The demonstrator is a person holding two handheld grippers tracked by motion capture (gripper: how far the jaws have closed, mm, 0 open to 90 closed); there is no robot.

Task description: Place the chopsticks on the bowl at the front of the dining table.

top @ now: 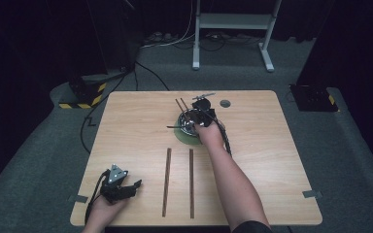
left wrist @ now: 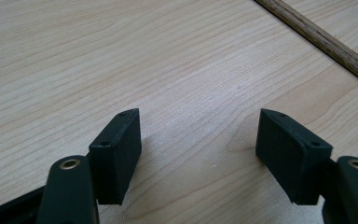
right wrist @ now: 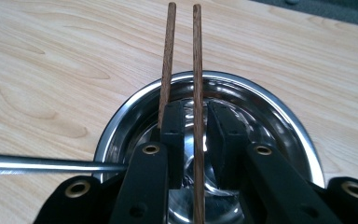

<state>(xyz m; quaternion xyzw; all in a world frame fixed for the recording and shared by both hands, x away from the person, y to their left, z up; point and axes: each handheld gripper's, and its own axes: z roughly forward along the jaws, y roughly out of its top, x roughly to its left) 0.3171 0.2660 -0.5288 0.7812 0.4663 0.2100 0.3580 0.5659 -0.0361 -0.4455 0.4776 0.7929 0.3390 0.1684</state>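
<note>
Black jaws of the right gripper [right wrist: 196, 140] stand slightly apart over a steel bowl [right wrist: 261, 100], one wooden chopstick [right wrist: 197, 70] running up between them with a sliver of daylight on its right side. Its twin [right wrist: 167, 60] lies just outside the left-hand jaw, nearly parallel. Both sticks point straight ahead of the tool, their long axes in line with the jaws, far ends resting past the bowl's far rim on the table [right wrist: 51, 70]. The pads do not seem to press the stick between them, so the grip reads as loose. A metal rod, perhaps a spoon handle [right wrist: 46, 163], juts out sideways to the left of the tool.

From the high view, the right gripper [top: 200, 116] sits on the bowl [top: 187, 127], which rests on a green mat [top: 184, 140] at the table's far middle. Two more chopsticks [top: 167, 180] [top: 191, 182] lie side by side on the table [top: 272, 145] behind the tool, toward the person, lengthwise front to back.

The left gripper [top: 126, 187] rests at the near left corner, jaws wide and empty over bare wood, closer to that near pair than the right hand is. Judging by this, the left hand is better placed for the near pair, whose long axis a grip would have to cross.
</note>
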